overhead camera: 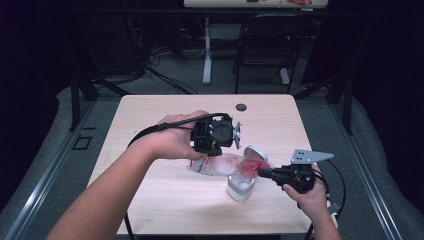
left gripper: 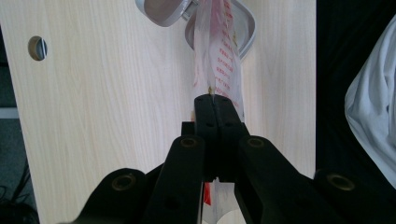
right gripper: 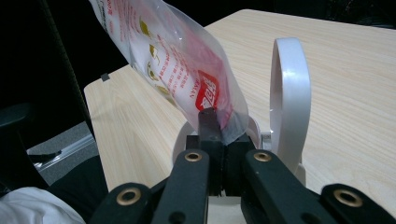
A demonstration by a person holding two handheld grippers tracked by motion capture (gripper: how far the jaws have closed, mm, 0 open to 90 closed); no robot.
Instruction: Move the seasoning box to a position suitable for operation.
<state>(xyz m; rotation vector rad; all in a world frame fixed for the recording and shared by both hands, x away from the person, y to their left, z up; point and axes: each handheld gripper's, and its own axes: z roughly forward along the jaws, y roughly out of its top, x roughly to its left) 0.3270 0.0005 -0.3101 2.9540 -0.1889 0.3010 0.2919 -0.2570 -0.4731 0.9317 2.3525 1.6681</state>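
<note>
A clear plastic bag [overhead camera: 226, 165] with red print is stretched between my two grippers above the table. My left gripper [overhead camera: 205, 152] is shut on the bag's left end, its jaws pinching the film [left gripper: 219, 70] in the left gripper view. My right gripper [overhead camera: 262, 172] is shut on the bag's right end, which bears a red label [right gripper: 208, 95]. Just below the bag stands a white round container [overhead camera: 241, 187] with its hinged lid [right gripper: 289, 98] raised upright. In the left gripper view the container's mouth [left gripper: 250, 35] lies straight ahead of the jaws.
The light wooden table [overhead camera: 165, 197] has a cable hole [overhead camera: 241, 107] near its far edge. A black chair [overhead camera: 267, 45] and a white desk leg [overhead camera: 206, 50] stand beyond it on the floor. Cables trail from both grippers.
</note>
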